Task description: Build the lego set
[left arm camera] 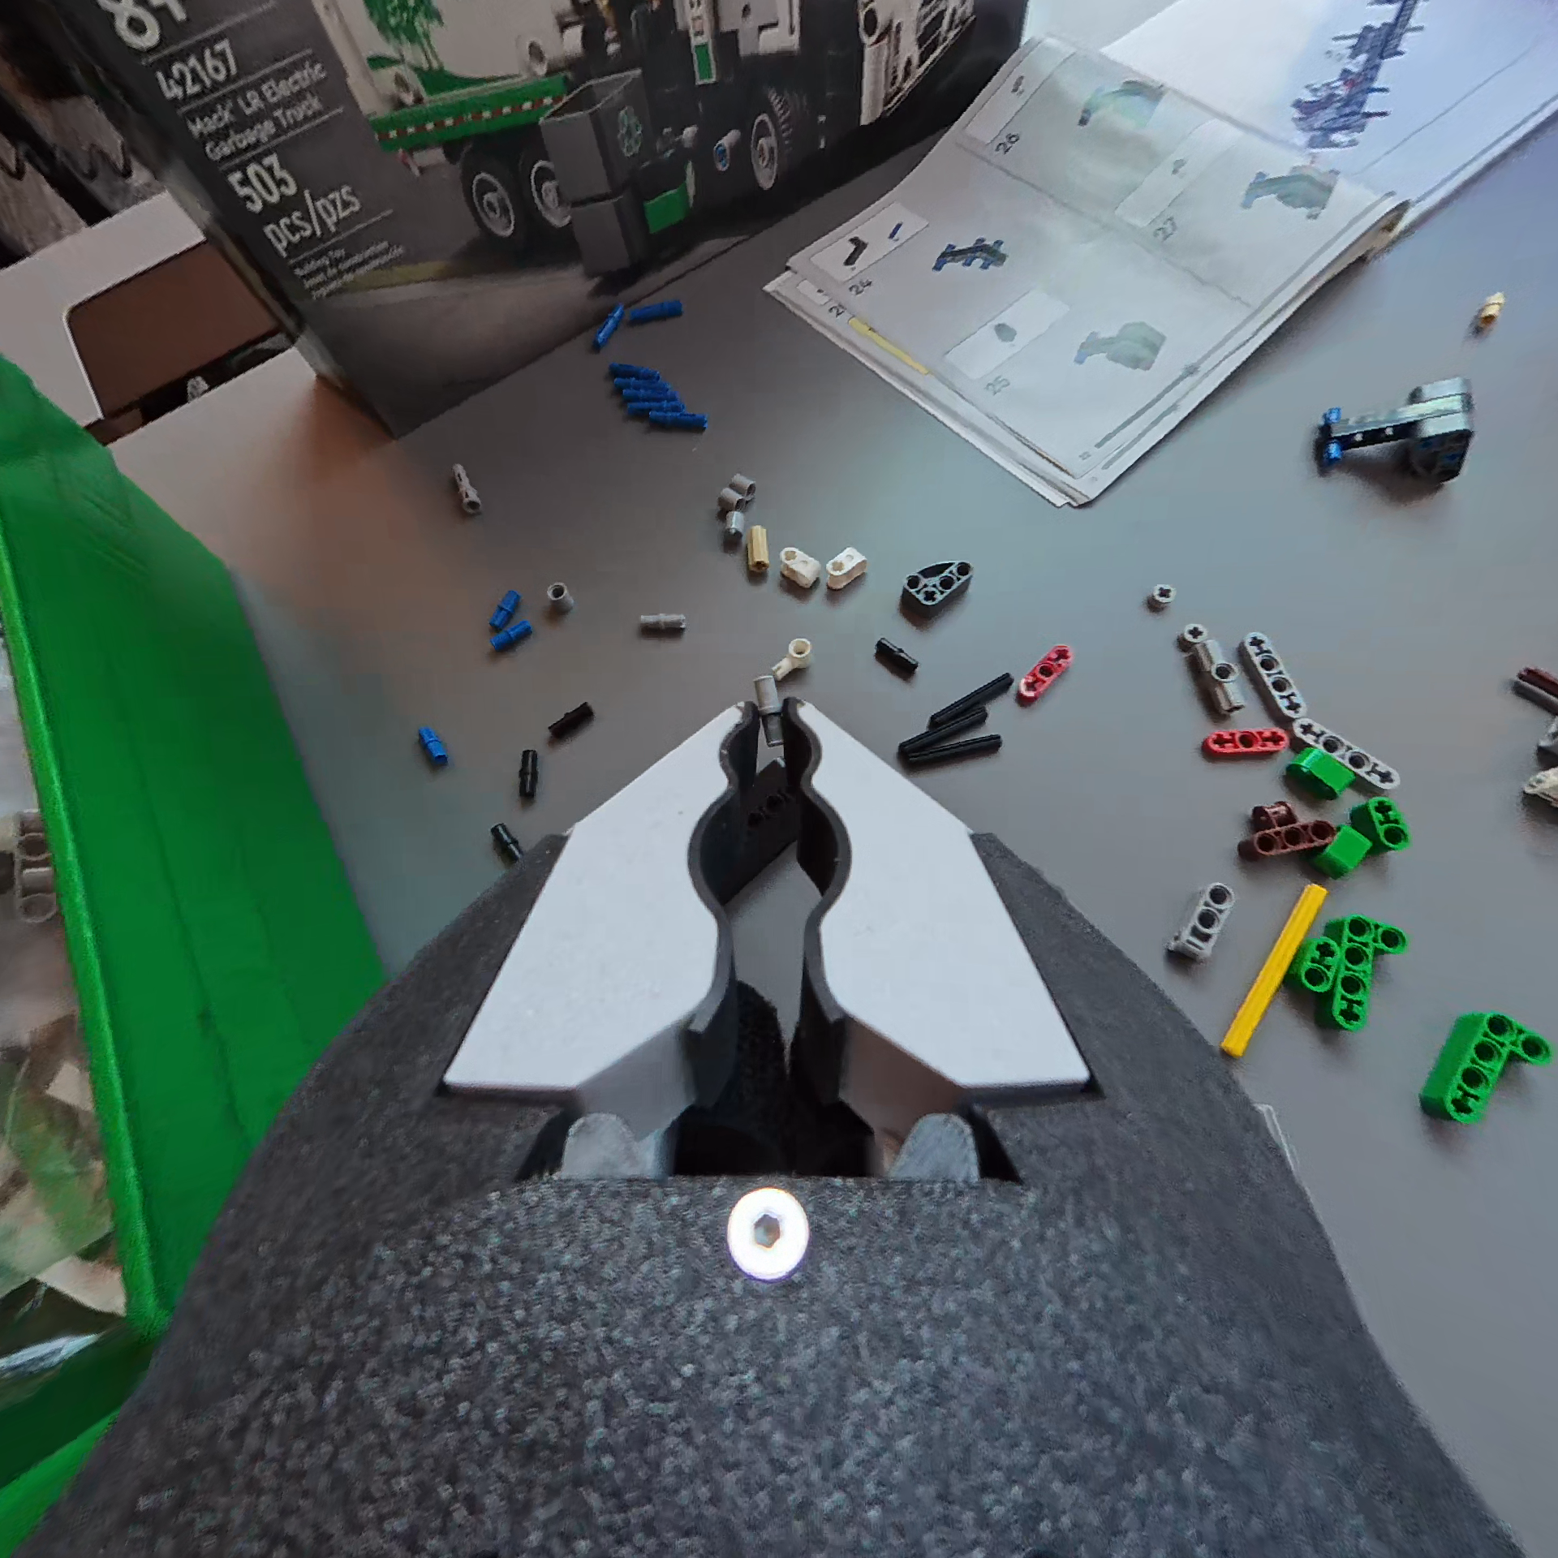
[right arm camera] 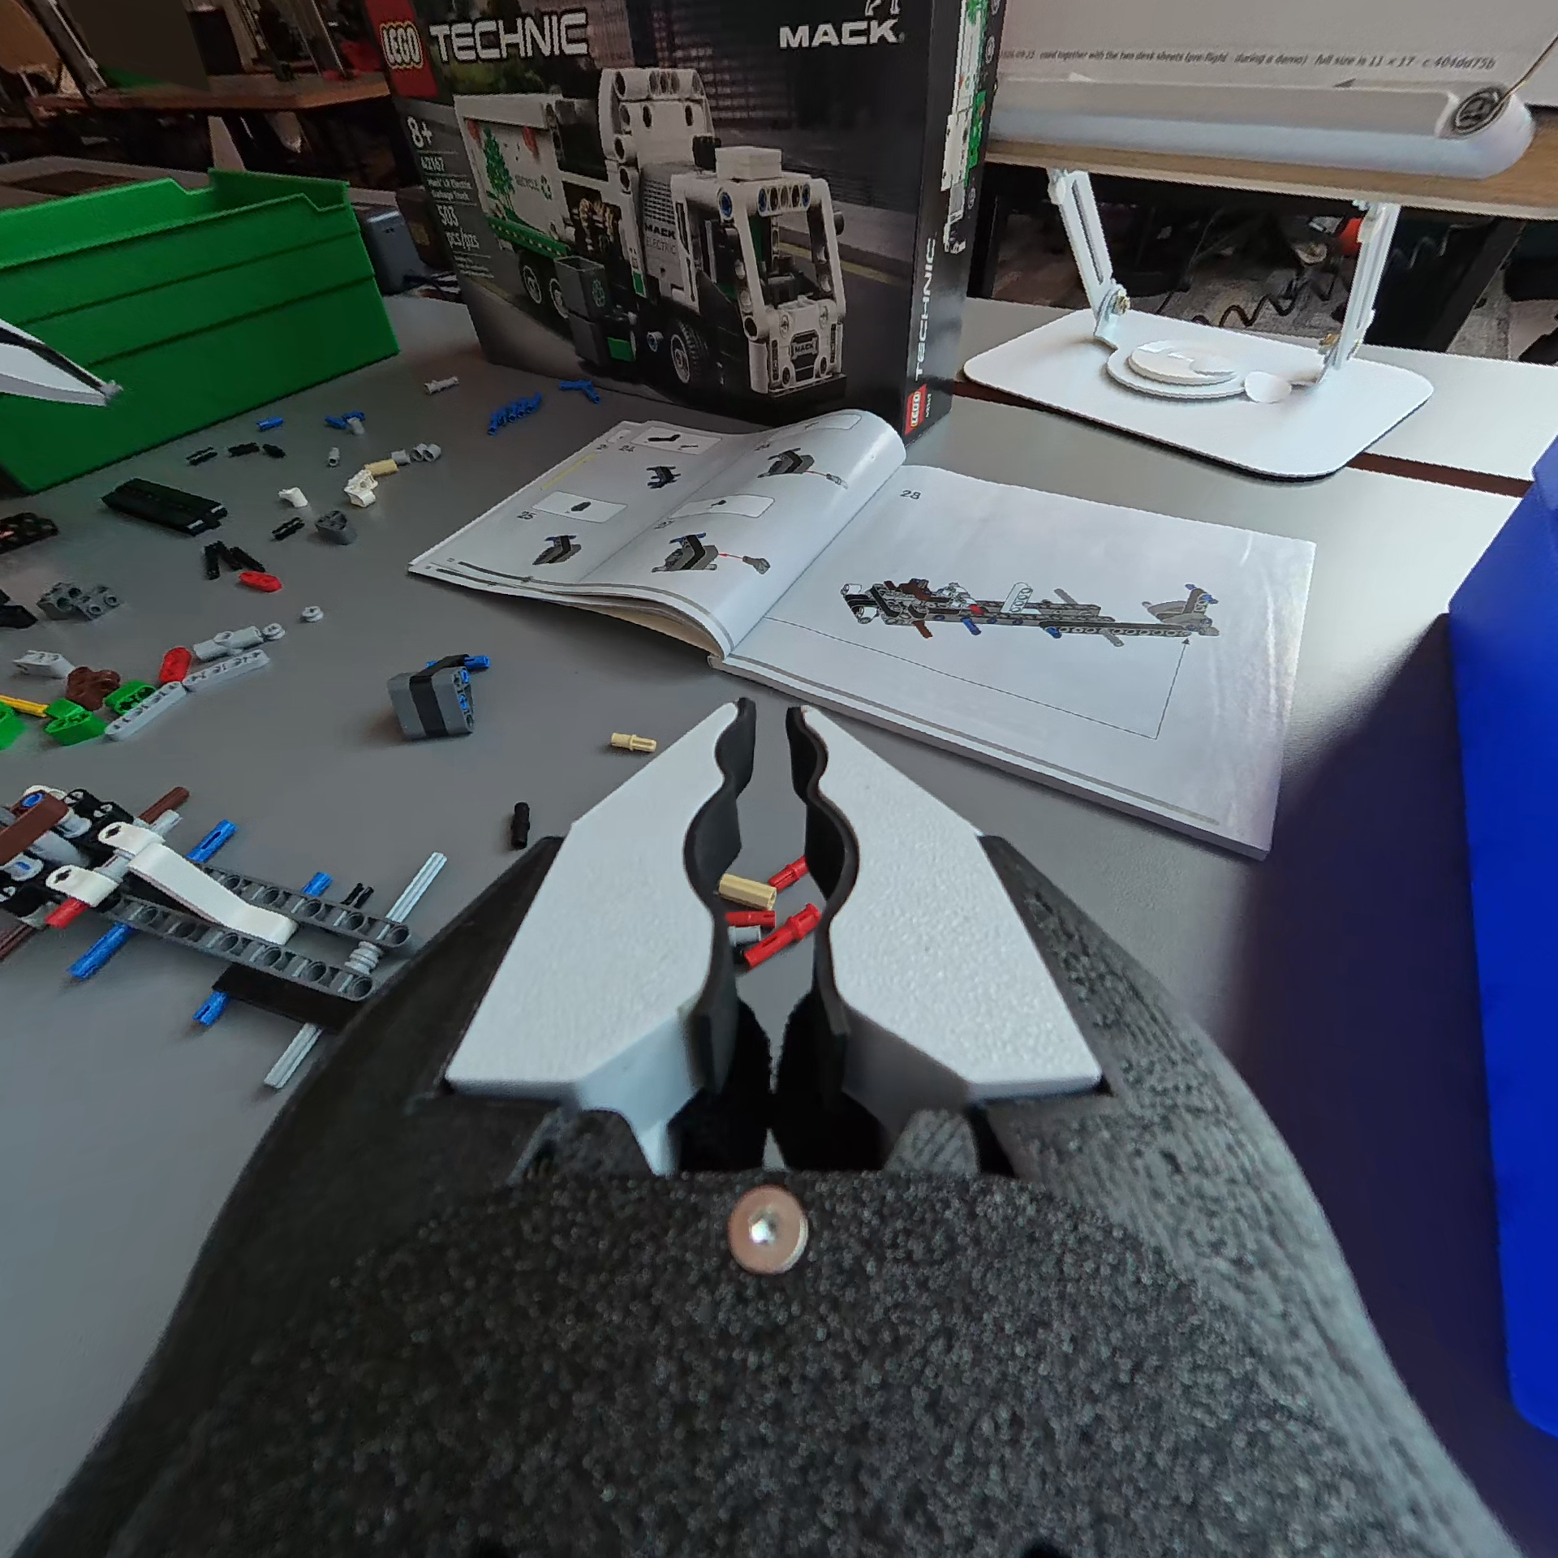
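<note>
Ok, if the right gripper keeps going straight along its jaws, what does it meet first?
Most likely the open instruction booklet: the right gripper, jaws slightly apart with nothing between them, points at its near edge just ahead. Only bare grey table shows between them. Depth is uncertain; angled downward, it would touch the table first.

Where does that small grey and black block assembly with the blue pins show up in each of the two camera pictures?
Left wrist view: the grey and black block assembly with blue pins lies far right, just right of the open instruction booklet.
Right wrist view: it lies left of centre, below the booklet's left pages.
Shared landmark: the booklet.
</note>
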### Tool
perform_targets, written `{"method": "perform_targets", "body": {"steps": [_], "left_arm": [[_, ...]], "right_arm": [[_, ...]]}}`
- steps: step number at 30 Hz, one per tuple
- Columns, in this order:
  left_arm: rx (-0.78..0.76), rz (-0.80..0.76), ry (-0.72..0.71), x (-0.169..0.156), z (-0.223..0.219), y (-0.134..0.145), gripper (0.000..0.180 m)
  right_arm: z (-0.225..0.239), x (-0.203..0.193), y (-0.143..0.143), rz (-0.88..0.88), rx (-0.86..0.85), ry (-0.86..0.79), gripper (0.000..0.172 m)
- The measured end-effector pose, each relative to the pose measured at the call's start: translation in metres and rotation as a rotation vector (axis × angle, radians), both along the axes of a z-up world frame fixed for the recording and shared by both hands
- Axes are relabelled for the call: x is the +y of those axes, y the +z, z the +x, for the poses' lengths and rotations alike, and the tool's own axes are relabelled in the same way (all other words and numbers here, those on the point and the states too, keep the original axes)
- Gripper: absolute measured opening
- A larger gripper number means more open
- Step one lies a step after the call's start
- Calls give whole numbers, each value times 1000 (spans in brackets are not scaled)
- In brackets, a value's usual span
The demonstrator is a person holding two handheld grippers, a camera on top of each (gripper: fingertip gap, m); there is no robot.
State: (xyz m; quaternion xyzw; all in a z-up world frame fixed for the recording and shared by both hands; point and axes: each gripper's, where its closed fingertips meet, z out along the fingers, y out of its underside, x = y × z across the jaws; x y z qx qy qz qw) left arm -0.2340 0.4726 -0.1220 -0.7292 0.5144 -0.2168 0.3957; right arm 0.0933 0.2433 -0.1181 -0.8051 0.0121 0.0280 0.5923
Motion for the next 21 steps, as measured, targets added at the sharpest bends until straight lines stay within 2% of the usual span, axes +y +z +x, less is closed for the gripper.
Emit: {"method": "perform_targets", "body": {"steps": [8,16,21], "left_arm": [[1,-9,-249,-63,45,3,4],[115,-29,-464,-121,82,-18,4],[238,-91,-512,-146,112,-37,5]], "right_arm": [[-2,1,-3,-19,-24,6,7],[-5,0,-3,-20,-40,10,7],[-7,1,-6,-37,-64,17,7]]}}
